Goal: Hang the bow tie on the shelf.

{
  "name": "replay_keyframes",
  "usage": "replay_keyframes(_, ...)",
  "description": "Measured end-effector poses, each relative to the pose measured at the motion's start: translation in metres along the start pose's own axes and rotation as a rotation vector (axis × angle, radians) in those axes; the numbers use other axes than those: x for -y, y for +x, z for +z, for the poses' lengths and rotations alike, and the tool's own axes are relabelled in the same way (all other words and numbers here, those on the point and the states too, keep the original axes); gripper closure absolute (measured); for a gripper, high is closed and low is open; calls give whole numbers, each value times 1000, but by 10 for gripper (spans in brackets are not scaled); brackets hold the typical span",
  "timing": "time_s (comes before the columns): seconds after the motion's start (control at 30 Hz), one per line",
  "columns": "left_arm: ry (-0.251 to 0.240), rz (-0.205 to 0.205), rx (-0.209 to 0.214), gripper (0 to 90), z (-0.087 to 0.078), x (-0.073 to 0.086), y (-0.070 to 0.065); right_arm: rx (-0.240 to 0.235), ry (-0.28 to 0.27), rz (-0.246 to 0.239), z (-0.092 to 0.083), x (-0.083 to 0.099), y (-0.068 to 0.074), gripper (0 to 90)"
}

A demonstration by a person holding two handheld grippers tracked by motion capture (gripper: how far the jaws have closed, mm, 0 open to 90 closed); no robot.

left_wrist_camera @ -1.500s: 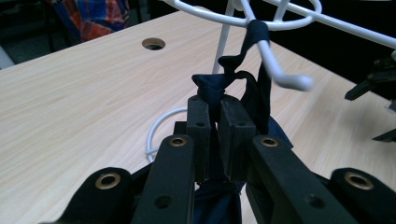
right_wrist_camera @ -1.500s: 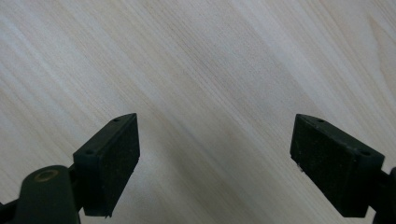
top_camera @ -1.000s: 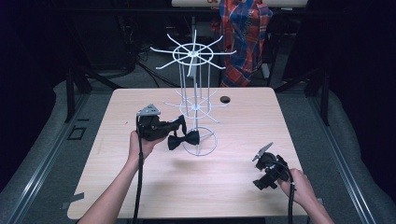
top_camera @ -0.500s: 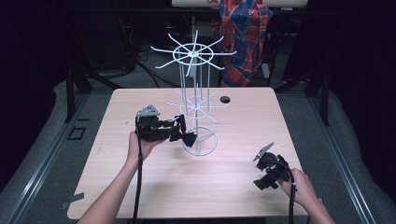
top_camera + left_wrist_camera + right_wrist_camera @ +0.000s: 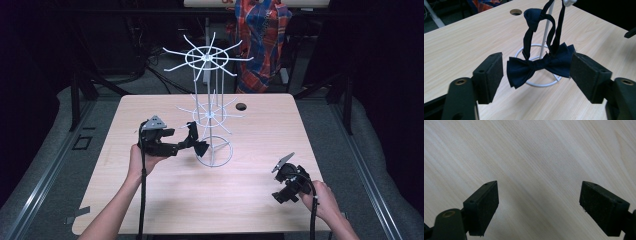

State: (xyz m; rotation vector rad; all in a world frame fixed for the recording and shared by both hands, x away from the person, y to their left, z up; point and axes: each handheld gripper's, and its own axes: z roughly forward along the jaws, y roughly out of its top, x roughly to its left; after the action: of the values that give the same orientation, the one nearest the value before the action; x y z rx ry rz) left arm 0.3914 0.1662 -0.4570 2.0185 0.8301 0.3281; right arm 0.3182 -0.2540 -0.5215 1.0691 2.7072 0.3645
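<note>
A dark navy bow tie hangs by its strap from a lower arm of the white wire rack, just above the rack's ring base. My left gripper is open, one jaw on each side of the bow and neither touching it. In the high view the left gripper sits left of the rack with the bow tie at its tips. My right gripper is held low near the table's front right, open over bare wood.
The rack's upper wheel of spokes spreads wide above the table's back half. A round cable hole lies behind the rack. A plaid cloth hangs beyond the far edge. Bare wood stretches between the two hands.
My left gripper has moved right with the bow tie up to the rack, and its jaws now stand open around it. The right gripper has barely moved.
</note>
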Motion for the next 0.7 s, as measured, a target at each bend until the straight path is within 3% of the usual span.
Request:
replay_keyframes(0.37, 1, -17, -5, 147, -15, 6, 2, 4, 8, -9, 0, 0, -1, 154)
replay_keyframes(0.6, 48, -15, -30, 96, -18, 10, -1, 12, 18, -24, -3, 0, -3, 154)
replay_keyframes(0.7, 62, -28, -35, 83, -19, 12, -4, -1, -5, -6, -3, 1, -2, 154)
